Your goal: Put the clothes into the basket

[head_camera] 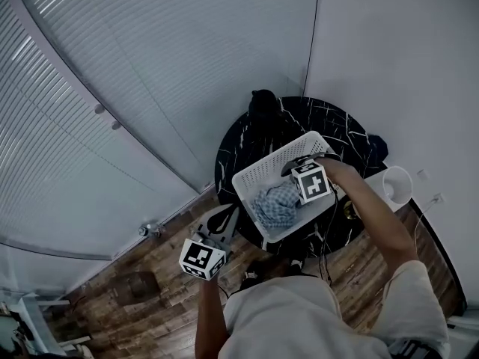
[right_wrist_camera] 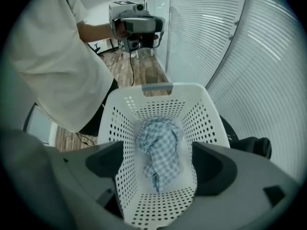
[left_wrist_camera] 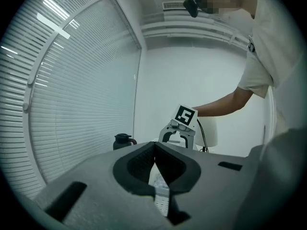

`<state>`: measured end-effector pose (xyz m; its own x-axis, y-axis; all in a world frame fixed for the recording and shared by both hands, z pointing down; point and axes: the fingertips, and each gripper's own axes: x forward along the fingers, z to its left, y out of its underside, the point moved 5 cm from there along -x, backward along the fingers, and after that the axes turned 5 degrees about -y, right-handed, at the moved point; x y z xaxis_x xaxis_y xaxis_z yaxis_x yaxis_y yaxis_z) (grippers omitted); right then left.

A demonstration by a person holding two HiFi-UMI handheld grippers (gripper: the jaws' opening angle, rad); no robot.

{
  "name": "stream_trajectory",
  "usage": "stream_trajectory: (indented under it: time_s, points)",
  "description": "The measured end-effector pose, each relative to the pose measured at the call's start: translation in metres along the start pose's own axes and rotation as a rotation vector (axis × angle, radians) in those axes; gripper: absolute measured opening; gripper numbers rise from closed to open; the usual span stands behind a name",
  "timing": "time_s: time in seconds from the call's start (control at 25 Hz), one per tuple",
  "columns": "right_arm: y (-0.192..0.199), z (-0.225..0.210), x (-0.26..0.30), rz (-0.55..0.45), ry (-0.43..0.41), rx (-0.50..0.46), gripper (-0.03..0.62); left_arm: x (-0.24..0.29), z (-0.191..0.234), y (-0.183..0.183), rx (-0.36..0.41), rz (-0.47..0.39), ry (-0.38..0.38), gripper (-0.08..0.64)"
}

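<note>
So the blue checked cloth (right_wrist_camera: 159,152) is lying bunched up inside the white basket (right_wrist_camera: 120,128), which sits on the round black marble desk (head_camera: 338,124). The right gripper (right_wrist_camera: 160,170) hangs over the basket with its jaws wide apart and empty, while the left gripper (left_wrist_camera: 154,152) is off to the side of the desk, jaws clenched on nothing

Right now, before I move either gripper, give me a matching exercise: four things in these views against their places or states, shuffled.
Things:
1. checked cloth
2. right gripper
3. left gripper
4. black jug

Places or states:
a. jaws together
b. standing on the marble table
c. lying inside the white basket
d. jaws apart, held over the basket

Pairs: 1-c, 2-d, 3-a, 4-b.
</note>
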<state>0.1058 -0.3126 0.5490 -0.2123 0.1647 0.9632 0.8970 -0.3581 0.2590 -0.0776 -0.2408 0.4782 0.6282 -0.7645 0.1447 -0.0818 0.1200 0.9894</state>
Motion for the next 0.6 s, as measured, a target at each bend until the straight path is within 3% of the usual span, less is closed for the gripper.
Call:
stream_trajectory:
  time_s: [0.32,0.6]
  points:
    - [-0.013,-0.001,-0.02,-0.286,0.184,0.167,0.453,0.043,-0.01,-0.013,0.087,-0.009,0.125,0.012]
    - [-0.001,-0.002,-0.046,-0.563,0.377,0.404,0.453,0.064,-0.007,-0.027,0.117,-0.022,0.197,0.012]
